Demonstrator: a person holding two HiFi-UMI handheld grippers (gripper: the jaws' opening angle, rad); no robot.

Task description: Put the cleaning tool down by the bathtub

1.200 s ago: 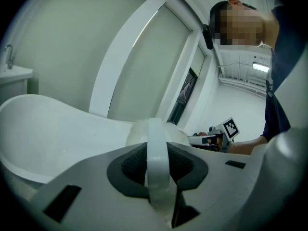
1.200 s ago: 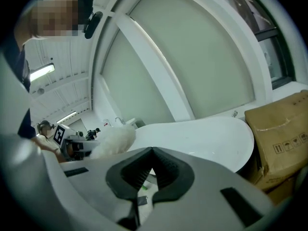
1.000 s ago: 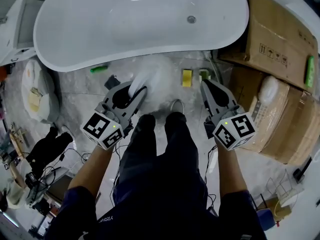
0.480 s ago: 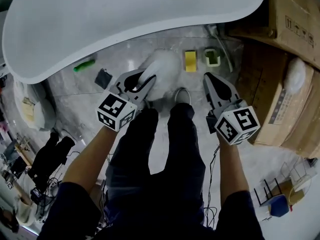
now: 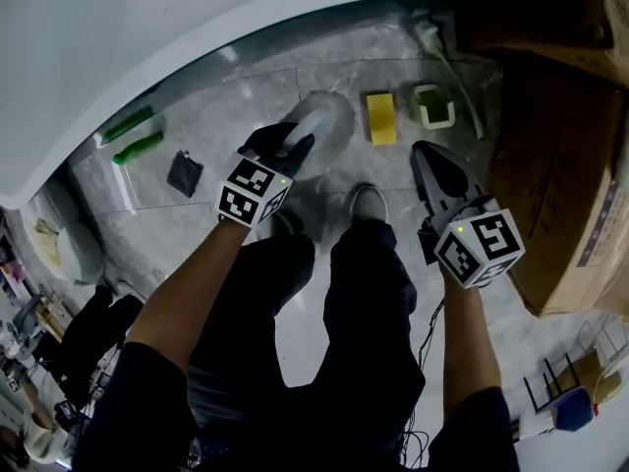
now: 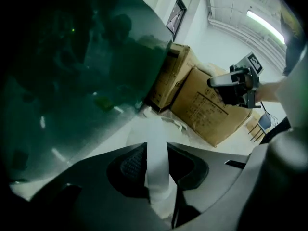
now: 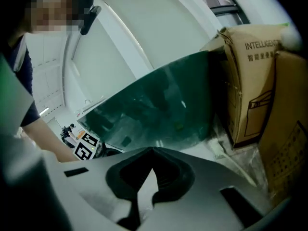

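The cleaning tool is a white fluffy duster head (image 5: 329,116) on a white handle (image 6: 156,153). Its head lies low over the floor tiles, just in front of the white bathtub (image 5: 147,28); whether it touches the floor I cannot tell. My left gripper (image 5: 290,144) is shut on the handle, which runs forward between the jaws in the left gripper view (image 6: 156,146). My right gripper (image 5: 432,160) hangs to the right above the floor, shut and holding nothing; in the right gripper view (image 7: 153,150) its jaw tips meet. The tub side (image 7: 159,105) looks dark green there.
A yellow sponge (image 5: 380,118) and a green-rimmed holder (image 5: 433,106) lie right of the duster. Two green brushes (image 5: 138,148) and a dark cloth (image 5: 185,173) lie left. Cardboard boxes (image 5: 560,165) stand at the right. The person's shoe (image 5: 369,203) is behind the duster.
The view has dropped closer to the floor. My left gripper has carried the duster forward and down toward the tiles by the tub. The right gripper kept its place at the right.
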